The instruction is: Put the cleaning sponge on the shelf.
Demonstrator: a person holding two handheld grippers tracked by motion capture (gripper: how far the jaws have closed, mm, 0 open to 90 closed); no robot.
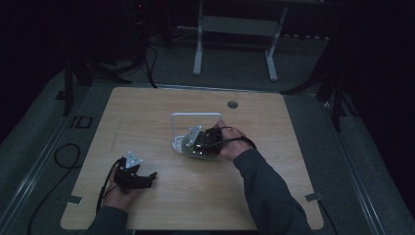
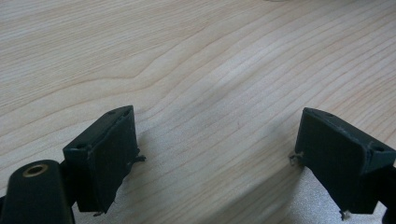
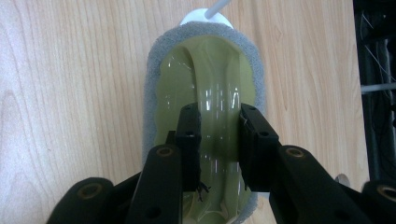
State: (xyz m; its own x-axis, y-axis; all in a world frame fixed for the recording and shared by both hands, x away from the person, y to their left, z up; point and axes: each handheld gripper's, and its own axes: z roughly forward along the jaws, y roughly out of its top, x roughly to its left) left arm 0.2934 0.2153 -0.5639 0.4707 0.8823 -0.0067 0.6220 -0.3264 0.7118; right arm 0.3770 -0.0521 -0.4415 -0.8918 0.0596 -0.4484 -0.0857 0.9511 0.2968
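- High view: the right tool (image 1: 195, 142) lies near the centre of the wooden surface (image 1: 147, 107), gripped by the person's right hand (image 1: 231, 143). Its front end sits over a pale scrubbing brush (image 1: 187, 148), which rests on the surface.
- High view: a white wire stand (image 1: 195, 116) rises directly behind the brush, with its base just beside it.
- High view: the left tool (image 1: 147, 177) lies near the front left edge of the surface, well apart from the brush, held by the left hand (image 1: 119, 193).
- Left gripper view: the left tool (image 2: 217, 158) has its jaws set wide apart. Bare wood grain of the surface (image 2: 187, 60) lies between them.
- Right gripper view: the right tool (image 3: 218, 140) is clamped on the arched, translucent yellow-green handle of the scrubbing brush (image 3: 205, 88); one pad presses on each side of the handle.
- Right gripper view: a grey sponge rim (image 3: 150, 93) runs round the brush body. The brush lies flat on the surface (image 3: 70, 93), with the white base of the stand (image 3: 205, 15) touching its far end.
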